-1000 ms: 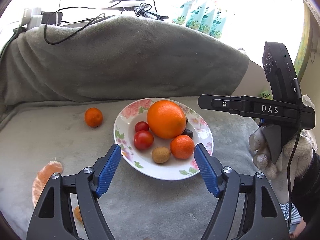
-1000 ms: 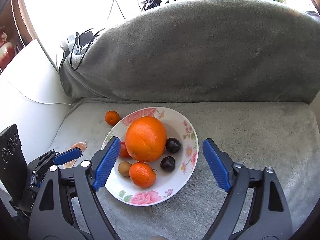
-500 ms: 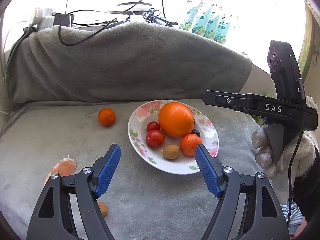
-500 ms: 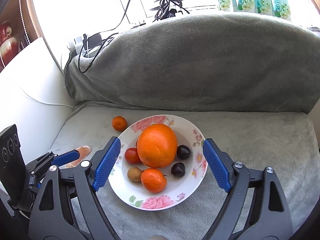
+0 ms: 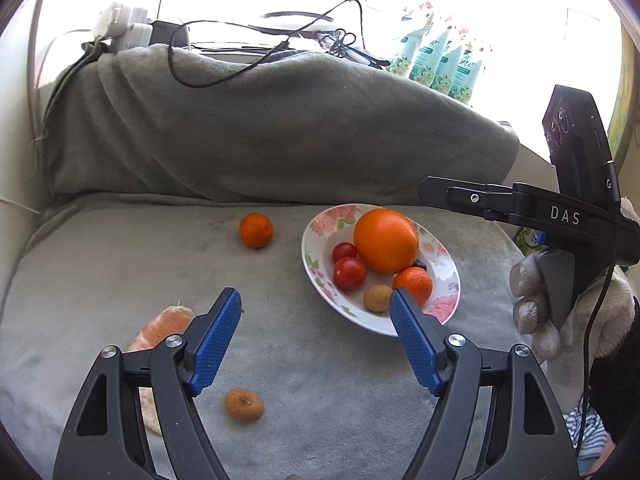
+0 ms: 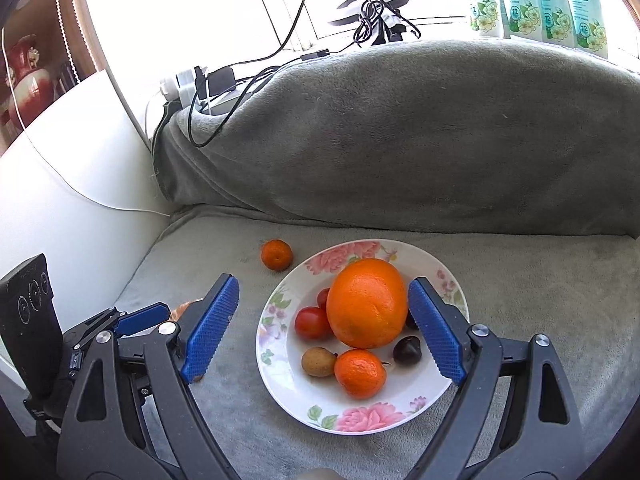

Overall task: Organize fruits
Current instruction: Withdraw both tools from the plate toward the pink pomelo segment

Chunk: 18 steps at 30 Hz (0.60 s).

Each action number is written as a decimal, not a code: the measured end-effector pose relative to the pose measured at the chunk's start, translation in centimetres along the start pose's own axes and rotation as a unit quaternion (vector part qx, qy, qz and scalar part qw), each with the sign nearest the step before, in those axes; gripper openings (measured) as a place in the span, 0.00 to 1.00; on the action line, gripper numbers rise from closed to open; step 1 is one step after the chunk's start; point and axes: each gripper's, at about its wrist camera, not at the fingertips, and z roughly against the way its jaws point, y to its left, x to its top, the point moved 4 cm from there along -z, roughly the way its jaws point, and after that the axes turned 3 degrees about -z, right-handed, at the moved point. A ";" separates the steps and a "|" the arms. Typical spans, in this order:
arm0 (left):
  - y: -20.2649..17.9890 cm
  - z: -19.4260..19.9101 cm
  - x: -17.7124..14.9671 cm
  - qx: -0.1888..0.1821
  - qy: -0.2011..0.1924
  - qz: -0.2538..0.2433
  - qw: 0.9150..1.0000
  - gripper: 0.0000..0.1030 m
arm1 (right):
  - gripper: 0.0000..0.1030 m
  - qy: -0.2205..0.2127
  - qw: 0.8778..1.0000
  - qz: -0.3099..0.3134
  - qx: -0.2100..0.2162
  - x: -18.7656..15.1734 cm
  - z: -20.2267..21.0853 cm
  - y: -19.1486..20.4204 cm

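Note:
A floral plate [image 5: 312, 240] on the grey blanket holds a large orange [image 5: 386, 240], two tomatoes [image 5: 350, 273], a small mandarin [image 5: 414, 285] and a brown longan [image 5: 377, 298]. Dark cherries [image 6: 407, 350] lie behind the orange. A loose mandarin [image 5: 256, 230] sits left of the plate. Peeled mandarin segments [image 5: 160, 328] and a small brown fruit [image 5: 244, 405] lie by my left gripper [image 5: 314, 300], which is open and empty. Above the plate [image 6: 280, 380], my right gripper [image 6: 323, 284] hangs open and grips nothing.
A blanket-covered cushion [image 6: 400, 140] rises behind the plate, with cables [image 5: 260, 60] and a power strip [image 5: 124, 28] on the sill. Pouches [image 6: 540, 0] stand at the back right. A white sofa arm [image 6: 60, 184] borders the left. A gloved hand [image 5: 536, 308] holds the right gripper.
Both grippers drew back and drifted left, so the plate slid right in each view. The small brown fruit and more of the peeled segments came into the left wrist view.

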 end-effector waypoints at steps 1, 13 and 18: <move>0.3 0.1 -0.1 0.001 0.000 0.002 1.000 0.75 | 0.86 0.001 1.000 0.004 0.002 0.0 -0.1 0.4; 5.0 1.8 -1.8 0.034 -0.001 0.031 0.999 0.74 | 0.86 0.042 0.998 0.037 0.017 0.0 -2.8 4.8; 6.9 2.5 -2.6 0.045 0.001 0.045 0.998 0.75 | 0.86 0.065 0.997 0.048 0.019 -0.5 -4.1 6.3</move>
